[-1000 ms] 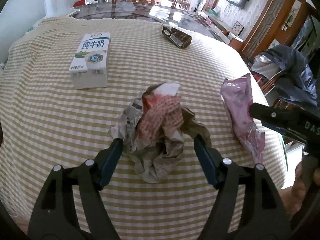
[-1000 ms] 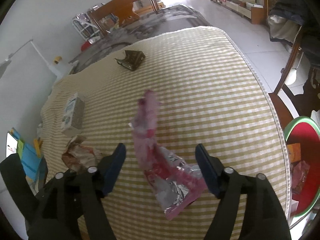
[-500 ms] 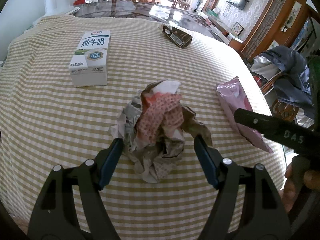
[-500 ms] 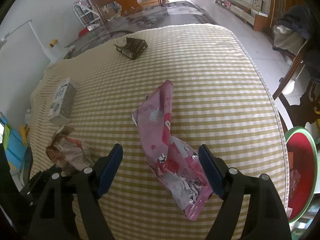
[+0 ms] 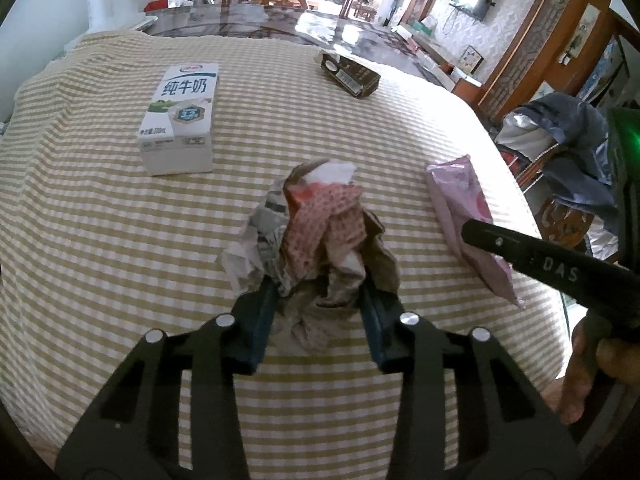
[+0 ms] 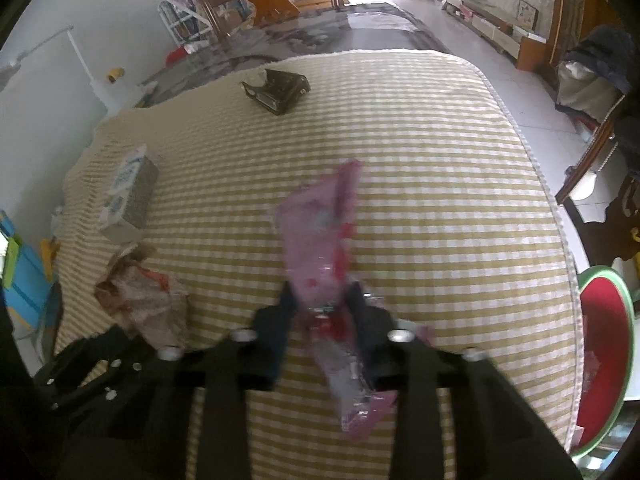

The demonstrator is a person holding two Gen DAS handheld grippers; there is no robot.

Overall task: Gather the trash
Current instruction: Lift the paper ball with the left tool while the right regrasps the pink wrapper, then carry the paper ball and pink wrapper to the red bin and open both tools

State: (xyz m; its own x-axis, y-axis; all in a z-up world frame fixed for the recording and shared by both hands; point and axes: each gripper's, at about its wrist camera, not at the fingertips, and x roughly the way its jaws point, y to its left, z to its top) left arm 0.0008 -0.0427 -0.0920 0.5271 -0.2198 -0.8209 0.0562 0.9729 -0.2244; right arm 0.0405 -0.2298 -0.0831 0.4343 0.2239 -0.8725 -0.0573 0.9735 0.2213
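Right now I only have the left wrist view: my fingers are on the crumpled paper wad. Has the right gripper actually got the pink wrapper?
Observer: Yes. In the right wrist view the right gripper is shut on the pink wrapper, pinching it partway along its length.
Operator: Is there a bin anywhere?
Observer: A red bin with a green rim sits off the table's right edge, on the right side of the right wrist view.
Operator: Anything in it?
Observer: Some scraps show inside; I cannot tell what they are.
Operator: And my left side?
Observer: The left gripper is closed against the paper wad.
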